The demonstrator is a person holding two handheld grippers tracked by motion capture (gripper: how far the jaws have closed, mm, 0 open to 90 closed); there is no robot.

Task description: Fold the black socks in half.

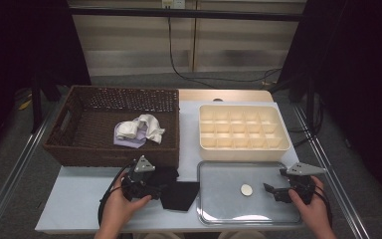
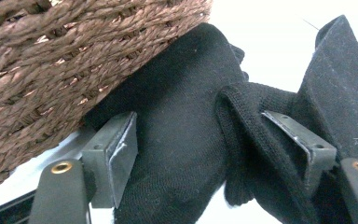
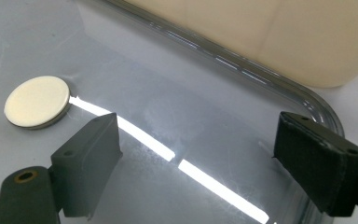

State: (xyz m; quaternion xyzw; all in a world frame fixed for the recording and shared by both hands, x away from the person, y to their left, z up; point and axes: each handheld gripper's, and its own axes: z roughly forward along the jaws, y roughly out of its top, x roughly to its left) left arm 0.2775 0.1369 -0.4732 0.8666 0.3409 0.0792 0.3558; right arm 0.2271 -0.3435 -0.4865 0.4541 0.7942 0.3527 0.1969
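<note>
Looking down at the table, the work seems to be just starting. A black sock [image 1: 176, 189] lies on the white table [image 1: 79, 199], right in front of the brown basket [image 1: 79, 149] and touching its wall. The left gripper [image 1: 151, 186] is at the sock. In the left gripper view its jaws stand wide apart with the black sock [image 2: 186, 140] between them, and a fold of the cloth touches one jaw. They have not squeezed it yet, so the sock is not picked up. My guess is that the sock should go somewhere, maybe into the basket, but that part is not done. The right gripper [image 1: 271, 189] waits over the silver tray [image 1: 219, 209] with its jaws wide open and nothing in them. A small round white disc [image 1: 246, 189] sits alone on the tray, near the right gripper but not touching it. Inside the basket is a little heap of white and light purple cloths [image 1: 137, 130]. Behind the tray is a cream box [image 1: 243, 144] with many small square spaces, and all the spaces I can see look empty.
</note>
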